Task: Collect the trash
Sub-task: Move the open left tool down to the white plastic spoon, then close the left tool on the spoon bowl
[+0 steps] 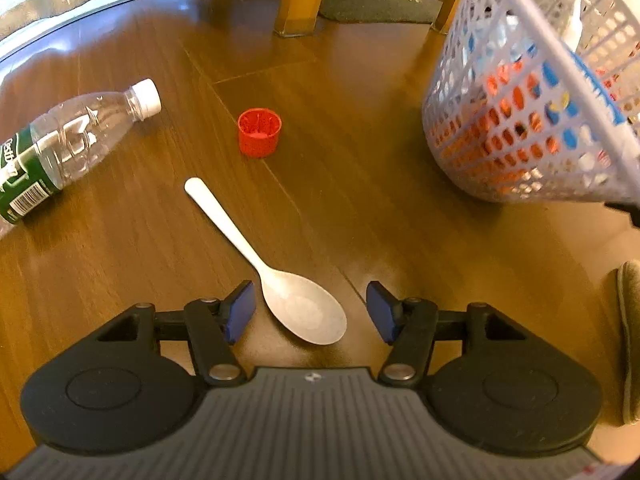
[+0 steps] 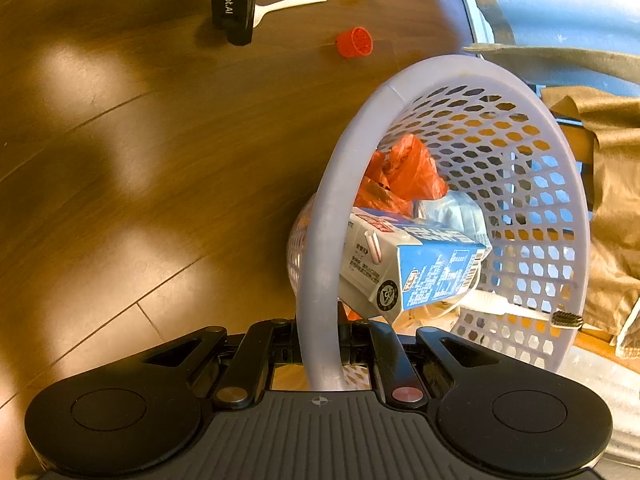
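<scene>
Where right gripper (image 2: pixel 320 354) clamps basket (image 2: pixel 320 240), fingers seemingly hidden.

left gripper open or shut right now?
Open. The left gripper has its blue pads spread wide apart, straddling the bowl of the white spoon on the floor, touching nothing.

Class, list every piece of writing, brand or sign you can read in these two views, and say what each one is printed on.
"GenRobot.AI": on the black body of the left gripper, seen from the right wrist view.
Bottle: white letters on its green label, cut off and unreadable; barcode digits too small.
Milk carton in the basket: blue panels with small print, a round seal and a barcode, all too small or blurred to read.
</scene>
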The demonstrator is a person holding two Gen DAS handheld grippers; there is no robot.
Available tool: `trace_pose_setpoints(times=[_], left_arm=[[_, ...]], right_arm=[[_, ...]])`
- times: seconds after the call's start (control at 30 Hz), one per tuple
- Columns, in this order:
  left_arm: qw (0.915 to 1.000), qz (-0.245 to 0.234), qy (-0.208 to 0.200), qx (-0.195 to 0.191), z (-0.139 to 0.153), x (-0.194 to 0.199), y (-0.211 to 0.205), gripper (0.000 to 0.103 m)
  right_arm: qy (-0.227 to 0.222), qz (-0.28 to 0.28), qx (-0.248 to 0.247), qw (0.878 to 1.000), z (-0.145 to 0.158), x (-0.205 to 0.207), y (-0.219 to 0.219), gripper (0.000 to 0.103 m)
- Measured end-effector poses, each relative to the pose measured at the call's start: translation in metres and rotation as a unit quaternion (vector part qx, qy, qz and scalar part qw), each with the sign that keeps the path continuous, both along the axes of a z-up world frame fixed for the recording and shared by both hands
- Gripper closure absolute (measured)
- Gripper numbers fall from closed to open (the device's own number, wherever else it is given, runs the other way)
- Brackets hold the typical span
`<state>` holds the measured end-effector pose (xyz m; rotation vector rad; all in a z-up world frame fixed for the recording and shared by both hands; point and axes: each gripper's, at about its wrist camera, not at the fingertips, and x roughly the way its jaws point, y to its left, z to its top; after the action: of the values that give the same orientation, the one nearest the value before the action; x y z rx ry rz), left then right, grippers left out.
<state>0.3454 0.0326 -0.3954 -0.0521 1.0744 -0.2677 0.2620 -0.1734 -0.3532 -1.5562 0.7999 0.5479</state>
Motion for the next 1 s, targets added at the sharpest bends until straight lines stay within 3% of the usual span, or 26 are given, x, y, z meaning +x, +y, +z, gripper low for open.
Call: trace_pose_setpoints(times=[0.2,0.37,0.77,0.9,1.0], left_arm=[[0.9997,-0.014,0.002,0.019,-0.007,-0.001,-0.001,0.063],[0.9979,-0.037,-0.001,0.052,-0.007,-0.002,0.006,0.063],[0.9949,-0.06,-0.007,0.081,-0.009,0.001,0.026,0.063],[0.9857,-0.09,-0.032,0.139,-0.006,-0.004,0.017,0.064],[0.9881,-0.078,-0.028,0.13,-0.005,-0.002,0.02,0.064]], right_arm=[[0.0,0.003,-0.005,1.0,-0.002,0.003,0.001,0.097],[-0.002,0.0,-0.003,1.0,-0.001,0.008,0.006,0.097],[-0.004,0.002,-0.004,1.0,-0.006,0.003,0.0,0.097],[-0.003,0.003,-0.004,1.0,-0.005,0.001,0.001,0.097],[-0.001,0.002,-0.003,1.0,-0.005,0.001,0.0,0.097]])
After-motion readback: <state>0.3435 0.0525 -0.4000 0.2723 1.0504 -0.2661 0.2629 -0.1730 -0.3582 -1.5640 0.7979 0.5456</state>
